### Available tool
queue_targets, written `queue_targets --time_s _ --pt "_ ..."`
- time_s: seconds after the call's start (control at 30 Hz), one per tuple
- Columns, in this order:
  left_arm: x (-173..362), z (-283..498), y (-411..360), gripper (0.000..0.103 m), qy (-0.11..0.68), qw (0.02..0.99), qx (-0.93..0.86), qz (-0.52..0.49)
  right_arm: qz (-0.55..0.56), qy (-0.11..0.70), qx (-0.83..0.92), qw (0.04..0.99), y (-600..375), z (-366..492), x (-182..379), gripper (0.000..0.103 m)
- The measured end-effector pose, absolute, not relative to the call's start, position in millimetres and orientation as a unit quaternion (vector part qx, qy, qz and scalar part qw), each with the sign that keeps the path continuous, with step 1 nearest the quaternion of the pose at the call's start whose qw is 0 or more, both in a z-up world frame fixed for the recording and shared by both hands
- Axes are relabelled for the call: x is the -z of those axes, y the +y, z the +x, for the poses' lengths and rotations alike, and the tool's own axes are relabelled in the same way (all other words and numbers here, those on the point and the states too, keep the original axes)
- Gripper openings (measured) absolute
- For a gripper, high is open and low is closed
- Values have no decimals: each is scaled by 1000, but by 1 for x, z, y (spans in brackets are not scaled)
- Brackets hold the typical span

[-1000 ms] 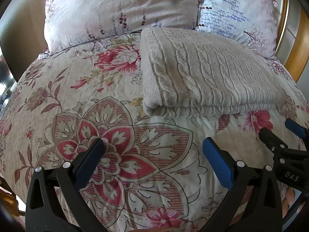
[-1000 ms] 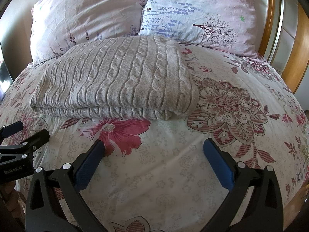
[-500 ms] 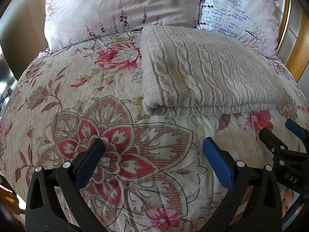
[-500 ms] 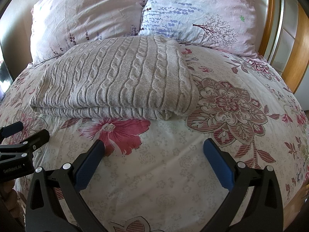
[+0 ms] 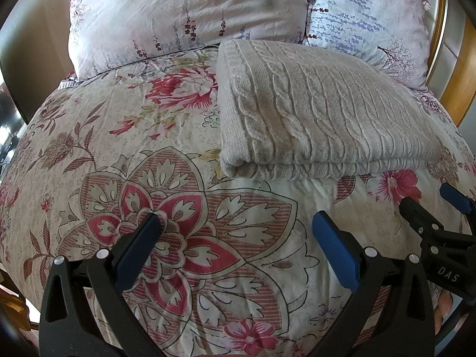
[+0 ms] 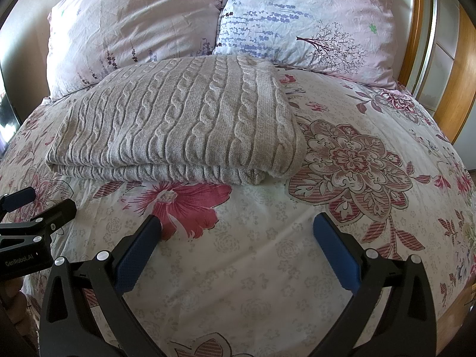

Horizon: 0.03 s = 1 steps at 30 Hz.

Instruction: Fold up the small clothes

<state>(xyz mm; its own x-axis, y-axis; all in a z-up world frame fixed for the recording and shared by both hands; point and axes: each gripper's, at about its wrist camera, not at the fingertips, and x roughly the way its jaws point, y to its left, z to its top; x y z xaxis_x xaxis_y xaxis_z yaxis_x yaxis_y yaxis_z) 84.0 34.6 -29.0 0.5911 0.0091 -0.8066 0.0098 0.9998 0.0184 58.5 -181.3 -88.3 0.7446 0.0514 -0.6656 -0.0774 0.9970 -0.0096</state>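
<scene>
Left gripper (image 5: pixel 235 232): I am holding it over the floral bedspread (image 5: pixel 119 154), fingers spread wide, gripping nothing.
Right gripper (image 6: pixel 236 232): I am hovering it likewise, fingers wide apart and empty.
Sweater (image 6: pixel 178 122): lying folded on the bedspread, beyond both grippers and apart from them.
Pillows (image 6: pixel 297 17): leaning just behind the sweater, at the wooden headboard (image 6: pixel 464 59).

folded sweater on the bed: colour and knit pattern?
Light grey-beige sweater, cable-knit in vertical ropes; clearest in the right wrist view.

Sweater (image 6: pixel 178 119) on bedspread (image 6: pixel 267 253) — before 2 pillows (image 6: pixel 297 15)
</scene>
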Motion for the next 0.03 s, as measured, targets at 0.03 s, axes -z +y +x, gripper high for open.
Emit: queue_targets --time_s 0.03 --pt "29 84 35 101 452 892 0 10 -18 356 -35 934 -181 59 88 102"
